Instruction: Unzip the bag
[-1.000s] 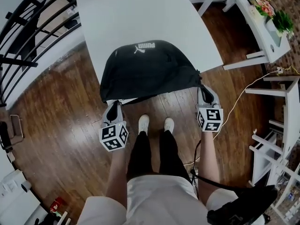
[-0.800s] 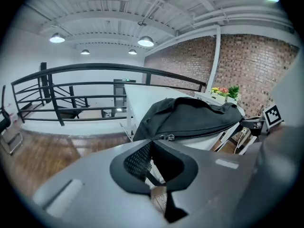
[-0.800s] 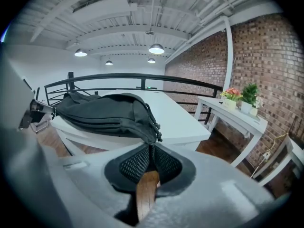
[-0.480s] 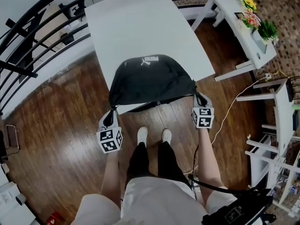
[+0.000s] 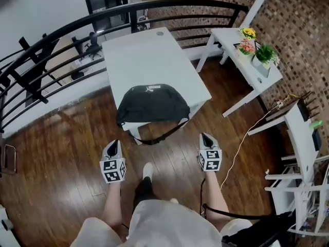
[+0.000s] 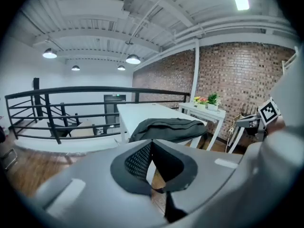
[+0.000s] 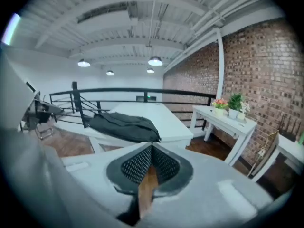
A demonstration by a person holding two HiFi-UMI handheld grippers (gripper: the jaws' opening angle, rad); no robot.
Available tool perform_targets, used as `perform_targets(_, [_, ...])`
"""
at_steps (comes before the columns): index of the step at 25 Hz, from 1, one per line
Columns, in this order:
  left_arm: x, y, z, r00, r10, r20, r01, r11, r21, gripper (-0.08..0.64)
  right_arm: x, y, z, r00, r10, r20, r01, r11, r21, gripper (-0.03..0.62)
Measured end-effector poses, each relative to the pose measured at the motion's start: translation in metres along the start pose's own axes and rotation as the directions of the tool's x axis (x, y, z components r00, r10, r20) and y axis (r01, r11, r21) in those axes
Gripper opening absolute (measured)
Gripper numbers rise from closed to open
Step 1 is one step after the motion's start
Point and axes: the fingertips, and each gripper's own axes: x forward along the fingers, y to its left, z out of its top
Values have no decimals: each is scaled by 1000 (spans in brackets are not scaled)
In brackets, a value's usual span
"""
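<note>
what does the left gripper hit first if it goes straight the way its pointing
Probably the black bag at the near edge of the white table; nothing nearer shows, depth unclear.

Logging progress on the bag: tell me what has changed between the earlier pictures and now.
The left tool and right tool, earlier at the near corners of the black bag, have pulled back clear of it as the person stepped away; both are shut and empty. The bag stays on the near edge of the white table.
</note>
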Motion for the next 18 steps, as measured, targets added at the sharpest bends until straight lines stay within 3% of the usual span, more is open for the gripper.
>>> perform_targets(3, [-71, -66, 27, 991, -59, 120, 54, 998, 41, 17, -81, 39, 29, 977, 107, 183, -111, 994, 11, -9])
perform_targets(6, [-157, -145, 55, 962, -116, 247, 95, 991, 96, 17, -168, 73, 58, 922, 202, 330, -214, 977, -1, -9])
perform_targets(10, [-247, -219, 64, 927, -148, 344, 107, 985, 135, 17, -273, 103, 74, 866, 276, 416, -304, 953, 0, -9])
perform_targets(13, [-284, -234, 77, 902, -160, 400, 102, 981, 163, 17, -320, 119, 91, 853, 278, 442, -290, 956, -42, -9])
perform_targets(18, [-321, -239, 117, 850, -220, 478, 143, 971, 194, 17, -341, 120, 114, 861, 208, 463, -221, 975, -27, -9])
